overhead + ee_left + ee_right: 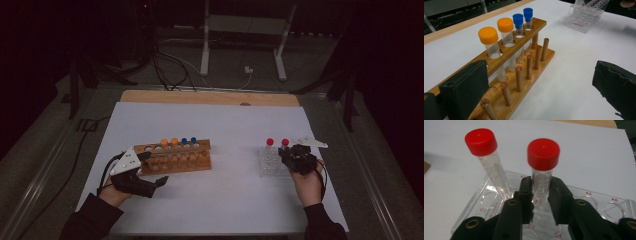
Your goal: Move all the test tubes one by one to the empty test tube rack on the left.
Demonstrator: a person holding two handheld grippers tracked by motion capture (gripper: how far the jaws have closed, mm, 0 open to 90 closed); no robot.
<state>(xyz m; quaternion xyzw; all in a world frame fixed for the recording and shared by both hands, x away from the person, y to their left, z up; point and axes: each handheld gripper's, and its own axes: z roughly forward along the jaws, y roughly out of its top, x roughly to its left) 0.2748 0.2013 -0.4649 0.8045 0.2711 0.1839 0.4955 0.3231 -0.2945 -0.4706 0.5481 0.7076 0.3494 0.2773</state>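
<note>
On the white-covered desk a long wooden tube rack with upright pegs stands at the left, carrying two clear tubes with orange caps and two narrower clear tubes with blue caps in its top rail. The left tool rests low beside that rack's near end, its jaws wide apart and holding nothing, probably parked there to steady or wait.

At the right, a clear plastic tray-style rack with red well labels holds two clear graduated tubes with red caps. The right tool is clamped on the nearer red-capped tube, low on its body at well B3 (a low grip likely keeps it upright). The other red-capped tube leans in a well nearby.
</note>
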